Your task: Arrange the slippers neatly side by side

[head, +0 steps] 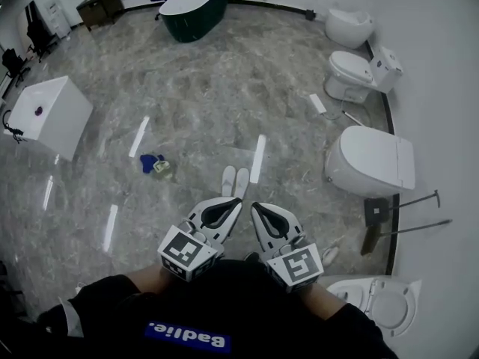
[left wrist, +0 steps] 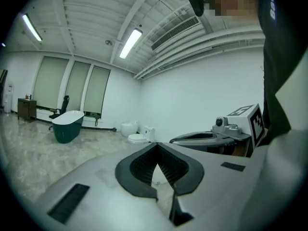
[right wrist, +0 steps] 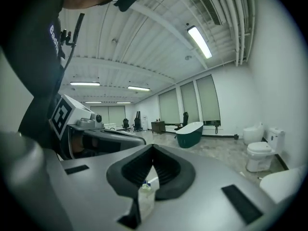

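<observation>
A pair of white slippers (head: 235,181) lies on the grey marble floor, the two close together and parallel, toes pointing away from me. Both grippers are held up in front of my chest, well above the slippers and touching neither. My left gripper (head: 236,203) has its jaws shut, the dark pads meeting at the tips (left wrist: 158,163) with nothing between them. My right gripper (head: 255,206) hangs beside it, also shut and empty (right wrist: 153,163). In each gripper view the other gripper's body and marker cube show alongside.
A blue cloth and a small bottle (head: 155,164) lie left of the slippers. White toilets (head: 370,161) (head: 352,73) line the right wall, with long-handled tools (head: 397,215) beside them. A white box (head: 51,114) stands far left, a dark green bathtub (head: 196,2) at the back.
</observation>
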A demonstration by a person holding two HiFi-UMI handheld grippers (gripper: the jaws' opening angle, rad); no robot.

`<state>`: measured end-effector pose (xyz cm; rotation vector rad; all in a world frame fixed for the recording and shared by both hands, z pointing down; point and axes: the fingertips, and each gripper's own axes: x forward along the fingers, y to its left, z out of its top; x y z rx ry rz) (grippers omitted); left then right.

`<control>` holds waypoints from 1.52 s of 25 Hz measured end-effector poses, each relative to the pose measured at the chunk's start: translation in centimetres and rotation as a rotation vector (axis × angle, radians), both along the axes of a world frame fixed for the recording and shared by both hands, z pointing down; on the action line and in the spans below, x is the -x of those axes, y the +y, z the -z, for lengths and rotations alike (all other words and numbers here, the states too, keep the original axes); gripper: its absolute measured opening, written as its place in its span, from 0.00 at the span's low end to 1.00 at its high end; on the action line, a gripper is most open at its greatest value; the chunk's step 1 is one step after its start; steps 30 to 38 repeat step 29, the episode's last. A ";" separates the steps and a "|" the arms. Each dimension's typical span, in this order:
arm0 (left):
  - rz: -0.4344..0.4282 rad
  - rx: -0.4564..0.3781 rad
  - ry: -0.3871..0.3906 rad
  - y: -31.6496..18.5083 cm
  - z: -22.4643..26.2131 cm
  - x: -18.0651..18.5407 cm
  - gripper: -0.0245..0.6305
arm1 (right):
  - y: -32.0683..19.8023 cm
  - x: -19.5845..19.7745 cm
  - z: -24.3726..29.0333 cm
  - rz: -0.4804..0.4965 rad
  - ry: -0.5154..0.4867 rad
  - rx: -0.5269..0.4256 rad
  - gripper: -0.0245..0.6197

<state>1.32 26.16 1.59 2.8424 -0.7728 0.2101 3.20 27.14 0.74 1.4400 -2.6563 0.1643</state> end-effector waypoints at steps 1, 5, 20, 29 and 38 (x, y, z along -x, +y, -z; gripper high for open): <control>-0.009 0.000 0.003 0.2 0.1 0.1 0.04 | 0.0 0.3 0.1 0.003 0.008 -0.003 0.04; -0.041 -0.032 -0.020 0.7 0.3 0.6 0.04 | 0.2 0.7 0.1 -0.016 0.014 -0.009 0.04; -0.050 -0.090 -0.015 0.8 1.6 5.3 0.04 | -0.4 4.5 0.3 -0.031 0.021 -0.006 0.04; -0.043 -0.092 -0.011 0.8 1.3 7.7 0.04 | -0.4 6.5 -0.6 -0.043 0.025 0.014 0.04; -0.043 -0.092 -0.011 0.8 1.3 7.7 0.04 | -0.4 6.5 -0.6 -0.043 0.025 0.014 0.04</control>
